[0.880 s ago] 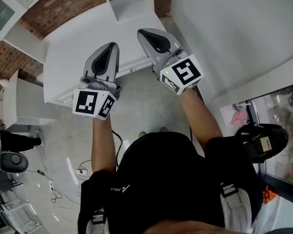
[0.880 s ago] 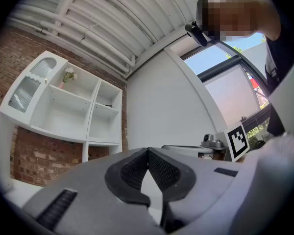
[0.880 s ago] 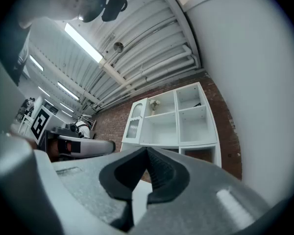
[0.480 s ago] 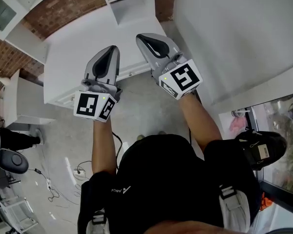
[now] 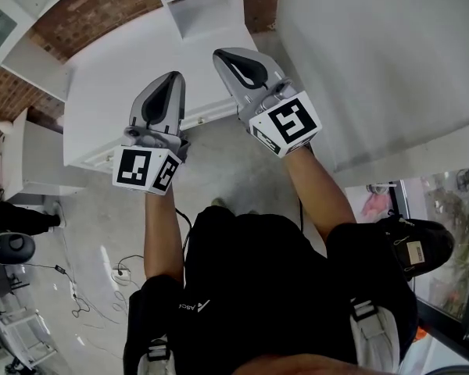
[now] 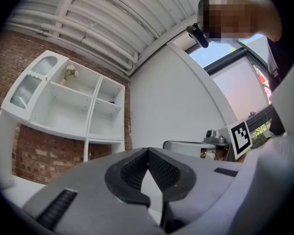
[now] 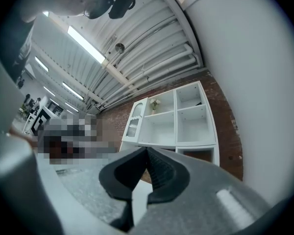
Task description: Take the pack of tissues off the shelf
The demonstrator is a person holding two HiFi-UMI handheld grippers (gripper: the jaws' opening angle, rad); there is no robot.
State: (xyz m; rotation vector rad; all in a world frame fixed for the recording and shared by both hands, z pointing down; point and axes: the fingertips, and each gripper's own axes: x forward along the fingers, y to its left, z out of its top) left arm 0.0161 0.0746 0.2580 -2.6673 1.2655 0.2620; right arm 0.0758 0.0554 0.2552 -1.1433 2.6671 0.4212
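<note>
The white shelf unit (image 6: 71, 104) hangs on a brick wall, with a small vase of flowers (image 6: 70, 73) in an upper compartment; it also shows in the right gripper view as shelf unit (image 7: 176, 116). I cannot make out a pack of tissues in any view. My left gripper (image 5: 170, 78) and right gripper (image 5: 219, 53) are held side by side over a white counter (image 5: 125, 69), both pointing toward the shelf. The left gripper (image 6: 148, 153) is shut with nothing between its pads. The right gripper (image 7: 147, 153) is likewise shut and empty.
A white wall (image 5: 375, 45) runs along the right. Brick wall (image 5: 94, 10) lies behind the counter. Cables (image 5: 86, 287) trail on the grey floor at the lower left, beside dark equipment (image 5: 12, 248). A window (image 5: 445, 209) is at the right.
Both grippers have drifted slightly up and left in the head view, and the shelf top has slid toward the frame's upper edge. Both pairs of jaws stay shut.
</note>
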